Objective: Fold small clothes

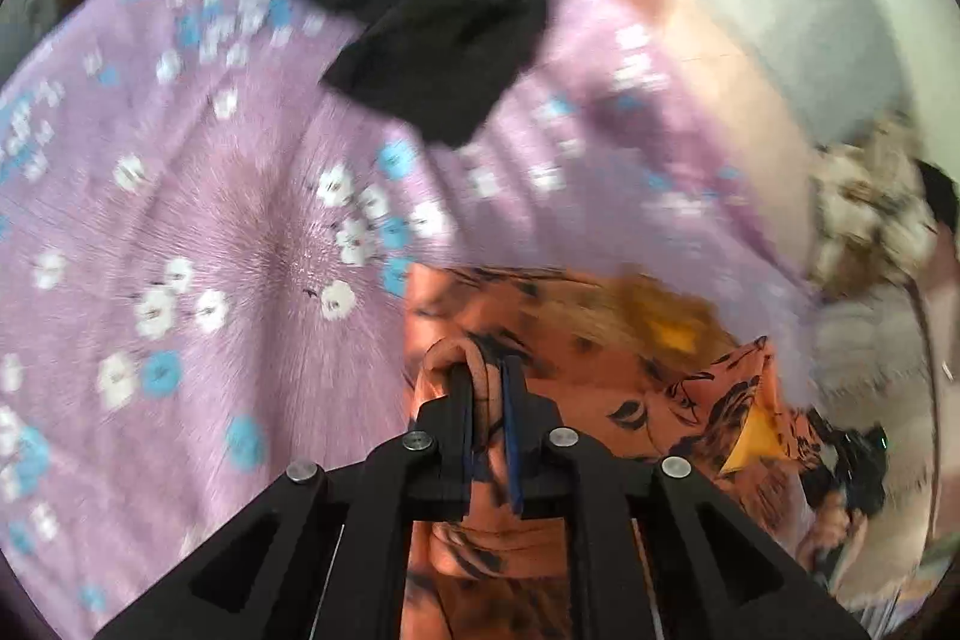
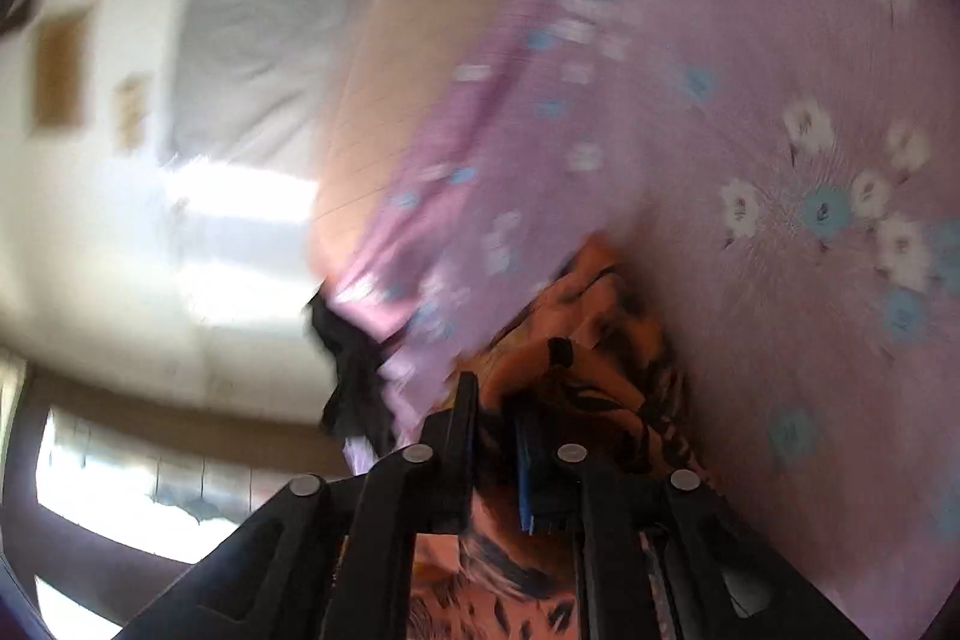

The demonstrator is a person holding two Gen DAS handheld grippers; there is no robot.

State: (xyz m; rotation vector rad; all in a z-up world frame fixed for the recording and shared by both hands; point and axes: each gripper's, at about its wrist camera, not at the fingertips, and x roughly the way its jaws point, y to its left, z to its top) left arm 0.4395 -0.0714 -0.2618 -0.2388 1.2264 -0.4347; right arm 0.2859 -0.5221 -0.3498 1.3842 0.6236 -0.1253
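Note:
An orange garment with a dark leaf print hangs between my two grippers above a purple flowered bedsheet. My left gripper is shut on a rolled edge of the orange garment. My right gripper is shut on another bunched part of the orange garment. The right gripper also shows in the left wrist view at the garment's far corner. A black garment lies crumpled on the sheet beyond. Both views are blurred by motion.
A grey pillow lies at the bed's far side, with a beige patterned cloth beside it. In the right wrist view the black garment lies at the sheet's edge; a white wall and a window stand beyond.

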